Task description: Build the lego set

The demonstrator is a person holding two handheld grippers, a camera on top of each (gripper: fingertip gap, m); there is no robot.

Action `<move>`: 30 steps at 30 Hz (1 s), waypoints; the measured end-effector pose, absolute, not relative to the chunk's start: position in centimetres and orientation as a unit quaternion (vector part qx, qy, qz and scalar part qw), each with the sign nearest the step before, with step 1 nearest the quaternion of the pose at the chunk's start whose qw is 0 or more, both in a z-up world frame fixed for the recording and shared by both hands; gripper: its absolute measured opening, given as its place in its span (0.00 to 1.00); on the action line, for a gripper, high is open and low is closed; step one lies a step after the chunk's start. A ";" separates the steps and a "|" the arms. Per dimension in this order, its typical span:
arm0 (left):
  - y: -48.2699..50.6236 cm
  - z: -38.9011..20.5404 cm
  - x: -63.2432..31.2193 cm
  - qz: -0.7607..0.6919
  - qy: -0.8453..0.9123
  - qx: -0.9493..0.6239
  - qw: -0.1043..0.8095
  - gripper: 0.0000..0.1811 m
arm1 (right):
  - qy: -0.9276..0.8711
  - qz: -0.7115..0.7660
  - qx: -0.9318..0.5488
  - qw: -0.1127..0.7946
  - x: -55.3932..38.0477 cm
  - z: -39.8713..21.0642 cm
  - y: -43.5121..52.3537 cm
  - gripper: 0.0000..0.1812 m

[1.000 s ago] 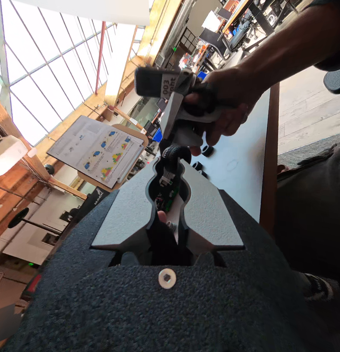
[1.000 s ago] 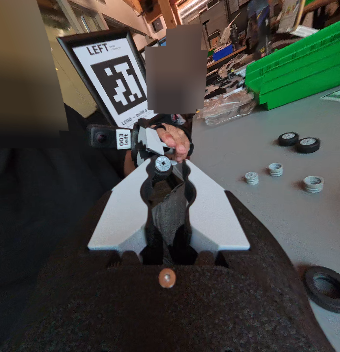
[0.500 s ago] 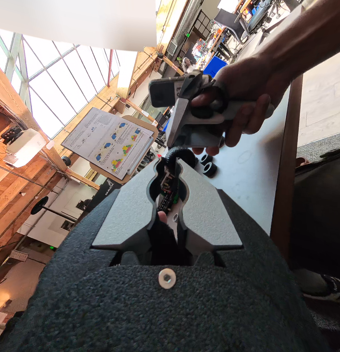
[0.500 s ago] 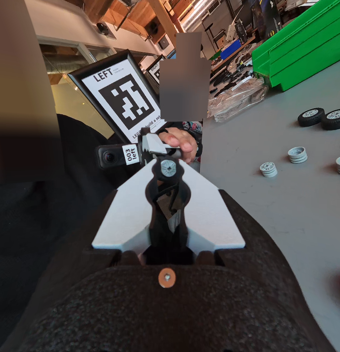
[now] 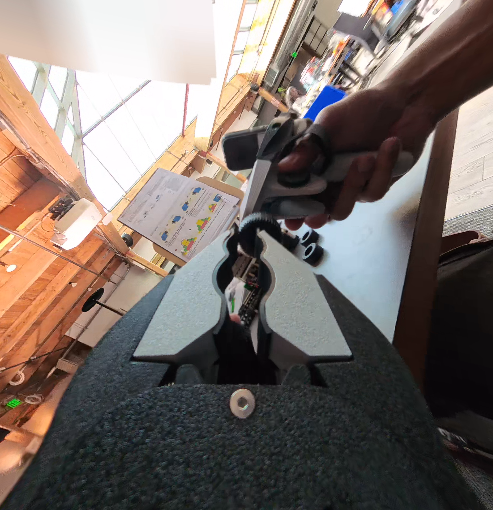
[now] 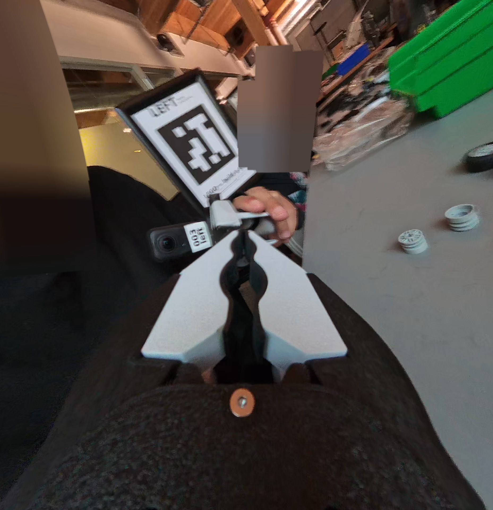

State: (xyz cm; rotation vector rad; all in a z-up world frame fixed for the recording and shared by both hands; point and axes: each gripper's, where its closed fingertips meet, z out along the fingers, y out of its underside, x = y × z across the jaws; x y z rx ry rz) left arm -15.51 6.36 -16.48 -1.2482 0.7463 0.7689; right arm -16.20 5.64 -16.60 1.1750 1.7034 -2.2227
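My left gripper (image 5: pixel 246 234) is shut on a black rubber tyre (image 5: pixel 257 223), held edge-up at its tips above the grey table (image 5: pixel 364 262). My right gripper (image 6: pixel 244 236) comes in from above, held by a hand (image 5: pixel 377 154), and its fingers (image 5: pixel 253 190) touch the tyre's top. In the right wrist view its jaws stand almost together. A small grey piece (image 6: pixel 241 262) shows blurred in the gap behind the tips, and I cannot tell if it is gripped. The tyre is hidden in that view.
Two loose grey wheel hubs (image 6: pixel 413 241) and a tyred wheel (image 6: pixel 485 158) lie on the table. Green bins (image 6: pixel 446 60) and plastic bags (image 6: pixel 358 140) stand behind. Two black tyres (image 5: pixel 311 245) lie beside an instruction sheet (image 5: pixel 181 212). A marker sign (image 6: pixel 192 140) stands at the table's edge. Less than 4 cm separates the two grippers' tips.
The grey hub that faced the camera at my right gripper's tips no longer shows there, and those jaws have narrowed. The right gripper has pressed onto the tyre in my left gripper.
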 end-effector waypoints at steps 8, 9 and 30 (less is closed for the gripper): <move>6.3 -16.0 -15.6 0.359 0.327 -0.545 0.683 0.03 | 0.576 -0.731 0.367 -0.013 -15.8 -15.3 6.4 0.00; 6.3 -15.9 -15.5 0.359 0.327 -0.540 0.687 0.03 | 0.562 -0.743 0.364 -0.005 -15.7 -14.8 6.9 0.04; 6.1 -16.5 -15.2 0.319 0.325 -0.554 0.697 0.03 | 0.600 -0.710 0.363 0.070 -14.8 -17.2 5.1 0.09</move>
